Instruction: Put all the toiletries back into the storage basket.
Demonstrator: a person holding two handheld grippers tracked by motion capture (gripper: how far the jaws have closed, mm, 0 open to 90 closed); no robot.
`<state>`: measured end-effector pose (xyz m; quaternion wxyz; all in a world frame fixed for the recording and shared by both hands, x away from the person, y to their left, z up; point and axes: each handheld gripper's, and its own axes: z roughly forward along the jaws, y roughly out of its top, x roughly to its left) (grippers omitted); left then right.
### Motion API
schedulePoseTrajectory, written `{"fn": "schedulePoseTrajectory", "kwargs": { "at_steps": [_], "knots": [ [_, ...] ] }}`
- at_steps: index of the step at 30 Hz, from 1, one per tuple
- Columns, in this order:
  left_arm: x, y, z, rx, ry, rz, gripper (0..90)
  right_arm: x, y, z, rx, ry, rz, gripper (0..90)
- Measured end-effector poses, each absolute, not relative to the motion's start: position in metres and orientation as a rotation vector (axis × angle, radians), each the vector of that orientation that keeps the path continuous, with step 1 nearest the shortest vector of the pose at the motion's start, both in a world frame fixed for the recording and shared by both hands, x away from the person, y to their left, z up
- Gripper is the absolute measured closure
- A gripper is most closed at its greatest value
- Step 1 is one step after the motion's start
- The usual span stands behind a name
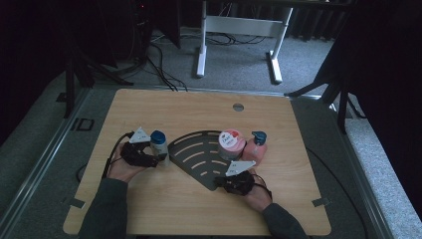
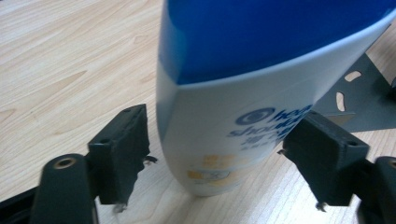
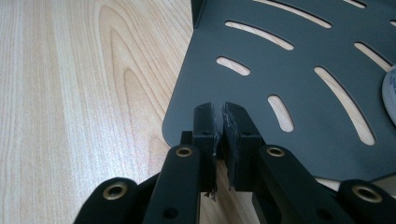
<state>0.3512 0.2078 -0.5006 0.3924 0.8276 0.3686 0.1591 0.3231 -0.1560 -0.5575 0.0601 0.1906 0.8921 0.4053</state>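
Observation:
A white shampoo bottle [image 1: 158, 146] with a blue cap stands upright on the wooden table, left of a black slotted corner tray [image 1: 196, 155]. My left gripper [image 1: 160, 158] is open, with one jaw on each side of the bottle's [image 2: 219, 116] lower body; the left jaw stands clear of it. My right gripper [image 1: 220, 181] is at the tray's near corner. In the right gripper view its jaws [image 3: 219, 116] are shut together over the tray's [image 3: 299, 60] rounded corner; I cannot tell if they pinch its edge.
A pink tub with a white lid [image 1: 230, 144] sits on the tray's right part. A pink pump bottle [image 1: 255, 148] with a dark blue head stands beside it. The table [image 1: 149, 209] has a cable hole [image 1: 238, 106] at the back. White desk legs [image 1: 201, 50] stand beyond.

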Motion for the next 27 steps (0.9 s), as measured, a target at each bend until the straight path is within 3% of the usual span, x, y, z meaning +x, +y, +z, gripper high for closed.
{"fn": "schedulePoseTrajectory", "kwargs": {
  "at_steps": [6, 27],
  "knots": [
    [0.349, 0.206, -0.499, 2.118, 0.931, 0.420, 30.6, 0.323, -0.156, -0.558, 0.578, 2.700, 1.227, 83.6],
    [0.341, 0.205, -0.498, 2.133, 0.963, 0.456, 31.1, 0.323, -0.156, -0.558, 0.579, 2.698, 1.231, 83.4]
  ]
}}
